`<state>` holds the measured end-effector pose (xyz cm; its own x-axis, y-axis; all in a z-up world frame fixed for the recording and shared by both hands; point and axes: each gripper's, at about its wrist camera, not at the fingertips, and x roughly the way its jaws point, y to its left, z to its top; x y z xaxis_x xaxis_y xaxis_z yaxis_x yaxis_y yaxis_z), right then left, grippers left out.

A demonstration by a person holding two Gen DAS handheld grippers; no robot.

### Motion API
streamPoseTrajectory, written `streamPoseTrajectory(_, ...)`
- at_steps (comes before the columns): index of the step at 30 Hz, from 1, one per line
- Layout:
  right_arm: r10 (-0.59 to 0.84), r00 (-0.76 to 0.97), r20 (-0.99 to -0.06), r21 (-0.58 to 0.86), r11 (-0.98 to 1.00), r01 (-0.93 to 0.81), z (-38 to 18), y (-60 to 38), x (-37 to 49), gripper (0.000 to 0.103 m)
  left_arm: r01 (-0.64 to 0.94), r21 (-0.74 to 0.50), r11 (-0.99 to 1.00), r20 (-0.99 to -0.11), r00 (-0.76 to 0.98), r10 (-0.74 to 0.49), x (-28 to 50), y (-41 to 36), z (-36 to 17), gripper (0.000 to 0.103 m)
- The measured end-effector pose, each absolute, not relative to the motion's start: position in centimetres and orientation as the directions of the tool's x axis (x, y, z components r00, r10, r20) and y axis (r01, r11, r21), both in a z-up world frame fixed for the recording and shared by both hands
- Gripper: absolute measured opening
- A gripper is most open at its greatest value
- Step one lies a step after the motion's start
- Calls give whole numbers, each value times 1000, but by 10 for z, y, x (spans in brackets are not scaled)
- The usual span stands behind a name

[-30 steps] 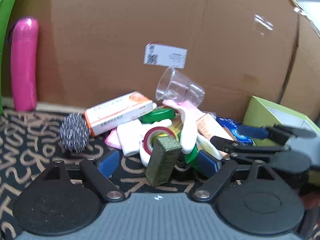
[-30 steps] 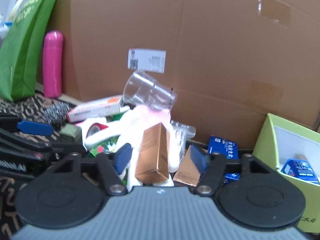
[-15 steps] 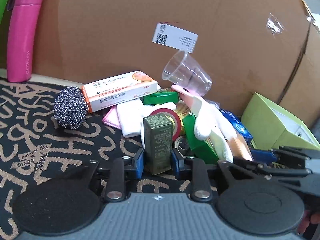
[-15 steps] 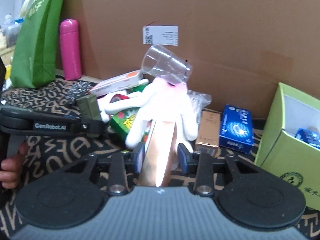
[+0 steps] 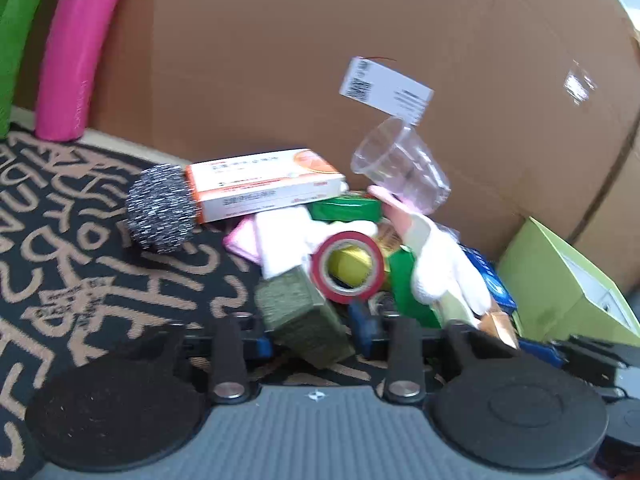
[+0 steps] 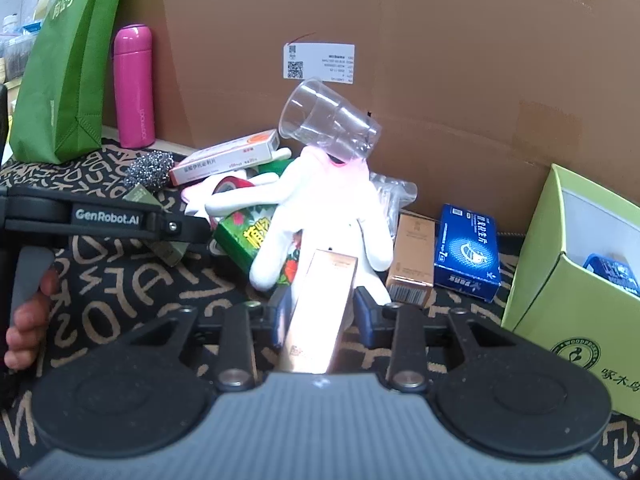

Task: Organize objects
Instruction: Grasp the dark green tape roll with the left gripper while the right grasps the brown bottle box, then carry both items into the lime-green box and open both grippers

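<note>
A pile of small items lies on a patterned mat against a cardboard wall. My left gripper [image 5: 310,332] is shut on an olive green box [image 5: 302,318], lifted at the pile's near edge; it also shows in the right wrist view [image 6: 160,236]. My right gripper [image 6: 320,316] is shut on a copper-gold box [image 6: 320,312], held in front of the pile. The pile holds a clear plastic cup [image 6: 328,122], a white glove [image 6: 320,208], a red tape roll [image 5: 348,268], an orange-white carton [image 5: 264,184] and a steel scourer [image 5: 162,208].
A light green open box [image 6: 580,280] with a blue packet inside stands at the right. A blue box [image 6: 468,252] and a tan box [image 6: 414,252] lie beside it. A pink flask [image 6: 134,86] and a green bag [image 6: 68,60] stand at the back left.
Both grippers closed on their boxes and pulled them back from the pile. The left one has tilted the olive box and the right one has drawn the gold box nearer.
</note>
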<state>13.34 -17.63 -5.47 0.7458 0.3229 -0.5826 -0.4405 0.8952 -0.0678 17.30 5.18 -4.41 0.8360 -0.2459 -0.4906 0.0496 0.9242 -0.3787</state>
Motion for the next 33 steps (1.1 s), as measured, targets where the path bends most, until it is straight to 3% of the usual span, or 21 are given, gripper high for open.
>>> streamPoseTrajectory(5, 319, 755, -573, -63, 901, -429, -54, -179, 133, 23, 54, -385, 921, -490, 834, -254, 171, 55, -44, 24)
streamPoseTrajectory(14, 318, 823, -471, -52, 921, -386, -36, -192, 123, 23, 84, -330, 940, -385, 897, -216, 147, 40, -17, 23)
streamPoseTrajectory(20, 274, 891, -361, -19, 954, -301, -13, -225, 116, 23, 221, -338, 915, -323, 886, -333, 153, -6, 25, 23)
streamPoseTrajectory(24, 168, 946, -279, 14, 985, -171, 2, -266, 112, 24, 299, -339, 892, -273, 876, -398, 162, -48, 45, 23)
streamPoseTrajectory(33, 174, 973, -152, 293, 948, -124, 18, -347, 102, 24, 427, -375, 823, -281, 794, -540, 185, -123, 46, 23)
